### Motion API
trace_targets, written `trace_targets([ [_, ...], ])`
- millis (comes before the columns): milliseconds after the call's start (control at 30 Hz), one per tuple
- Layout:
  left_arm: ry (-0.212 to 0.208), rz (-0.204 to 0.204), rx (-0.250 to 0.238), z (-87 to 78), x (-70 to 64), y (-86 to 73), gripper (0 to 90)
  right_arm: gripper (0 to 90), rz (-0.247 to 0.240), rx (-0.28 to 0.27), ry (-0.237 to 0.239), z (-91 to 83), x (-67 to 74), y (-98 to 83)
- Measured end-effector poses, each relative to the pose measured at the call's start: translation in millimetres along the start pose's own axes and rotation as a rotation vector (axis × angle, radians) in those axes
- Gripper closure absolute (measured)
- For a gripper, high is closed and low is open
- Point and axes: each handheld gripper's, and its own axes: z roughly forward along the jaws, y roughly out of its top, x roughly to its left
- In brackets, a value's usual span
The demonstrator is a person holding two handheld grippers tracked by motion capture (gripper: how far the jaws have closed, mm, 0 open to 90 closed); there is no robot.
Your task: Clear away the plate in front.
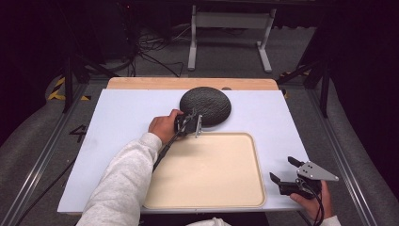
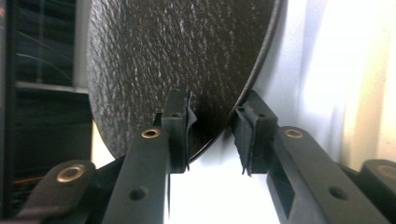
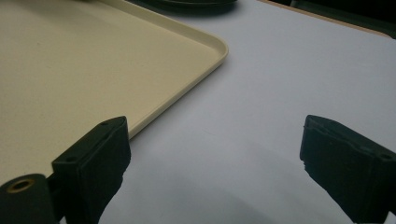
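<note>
No brand, label or readable writing shows on anything here.

The tabletop [image 1: 117, 117] is a pale lavender-white sheet with a strip of bare wood along its far edge. On it, against the near edge and a little right of centre, lies a large cream tray [image 1: 207, 172] with rounded corners, nothing in it. Just beyond the tray's far edge, near the middle of the tabletop's far side, sits a round, dark, rough-textured bowl [image 1: 207, 104], turned upside down so its domed underside faces up.

The left gripper [image 1: 193, 123] reaches over the tray's far left corner to the bowl's near rim. In the left gripper view its fingers [image 2: 180, 128] stand a little apart with the bowl's thin rim [image 2: 243, 93] running between them; one pad is over the textured outside, the other on the tabletop side. Whether the pads actually press the rim I cannot tell, as a small gap is visible.

The right gripper [image 1: 285, 170] rests near the tabletop's near right corner, just right of the tray, held by the person's hand [image 1: 313, 200]. Its fingers [image 3: 95, 158] are spread wide, holding nothing, over bare tabletop beside the tray's corner [image 3: 217, 49].
</note>
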Motion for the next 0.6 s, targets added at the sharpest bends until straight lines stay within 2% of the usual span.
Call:
trace_targets([
  [33,0.017,0.026,0.005,-0.8,-1.3,1.8,74.0,9.4,0.000,0.000,0.000,0.0,0.0,0.0],
  [100,0.032,0.036,0.003,-1.8,-1.5,3.5,77.4,9.4,0.000,0.001,0.000,0.1,0.0,0.0],
  [133,0.056,0.057,-0.001,-3.1,-1.9,5.3,77.4,9.4,-0.001,0.002,0.001,0.2,0.0,0.0],
  [200,0.113,0.055,-0.018,-7.7,-0.4,9.6,82.3,9.3,-0.004,0.005,0.000,0.3,0.2,0.1],
  [367,0.133,0.050,-0.024,-12.2,3.5,14.3,87.5,9.3,-0.008,0.006,-0.001,0.7,0.9,0.0],
  [567,0.165,0.038,-0.011,-16.7,1.7,19.3,87.0,9.9,-0.010,0.011,0.003,0.8,0.6,0.0],
  [600,0.164,0.021,-0.011,-18.3,0.5,20.3,87.0,9.9,-0.011,0.010,0.004,0.9,0.8,0.0],
])
